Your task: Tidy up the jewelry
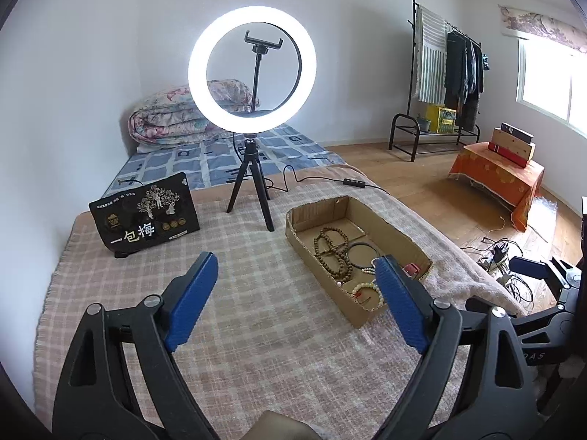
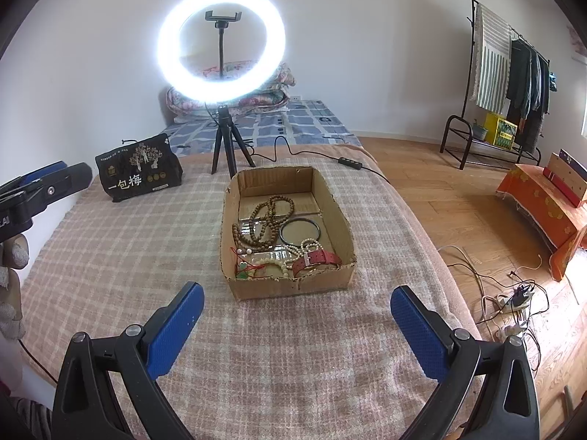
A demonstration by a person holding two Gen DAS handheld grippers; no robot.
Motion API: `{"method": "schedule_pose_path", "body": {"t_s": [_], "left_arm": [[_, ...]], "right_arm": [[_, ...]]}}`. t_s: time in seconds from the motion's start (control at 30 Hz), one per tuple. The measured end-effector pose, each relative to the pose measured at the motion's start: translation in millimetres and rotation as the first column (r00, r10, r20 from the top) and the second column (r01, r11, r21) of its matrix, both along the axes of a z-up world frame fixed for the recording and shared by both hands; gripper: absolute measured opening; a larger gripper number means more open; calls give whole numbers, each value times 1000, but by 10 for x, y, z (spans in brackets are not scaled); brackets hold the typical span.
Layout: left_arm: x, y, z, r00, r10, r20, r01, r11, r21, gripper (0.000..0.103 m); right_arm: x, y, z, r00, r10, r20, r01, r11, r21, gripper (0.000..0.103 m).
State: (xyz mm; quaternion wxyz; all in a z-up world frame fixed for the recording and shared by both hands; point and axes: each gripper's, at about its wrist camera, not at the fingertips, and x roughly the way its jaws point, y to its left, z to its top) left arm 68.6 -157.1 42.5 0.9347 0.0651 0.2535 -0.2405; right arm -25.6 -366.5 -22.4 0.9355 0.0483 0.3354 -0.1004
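Note:
A shallow cardboard box (image 2: 234, 286) stands on the checked blanket and holds the jewelry: brown wooden bead strings (image 2: 269, 216), a dark bangle (image 2: 301, 231), pale bead bracelets (image 2: 308, 247), a red watch strap (image 2: 317, 259) and a red-corded green charm (image 2: 244, 271). The box also shows in the left wrist view (image 1: 312, 249), with the bead strings (image 1: 332, 247) inside. My right gripper (image 2: 297, 310) is open and empty, just short of the box's near wall. My left gripper (image 1: 295, 278) is open and empty, left of the box, its right finger overlapping the box's near corner.
A lit ring light on a tripod (image 2: 222, 84) stands behind the box, its cable (image 2: 345, 161) trailing right. A black pouch with white characters (image 2: 139, 172) stands at the back left. Cables and a power strip (image 2: 513, 300) lie on the wooden floor to the right.

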Motion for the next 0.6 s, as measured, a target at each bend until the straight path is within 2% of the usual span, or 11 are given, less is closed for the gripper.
{"method": "schedule_pose_path", "body": {"t_s": [0.13, 0.33, 0.6], "left_arm": [[-69, 43, 22, 1000, 5, 28, -6, 1000, 10, 101], [-136, 54, 19, 999, 21, 48, -23, 999, 40, 102], [-158, 114, -4, 999, 41, 33, -42, 999, 31, 102]], "right_arm": [[-16, -9, 25, 1000, -9, 4, 9, 1000, 0, 103], [-4, -25, 46, 1000, -24, 10, 24, 1000, 7, 103], [5, -21, 67, 999, -31, 20, 30, 1000, 7, 103]]}}
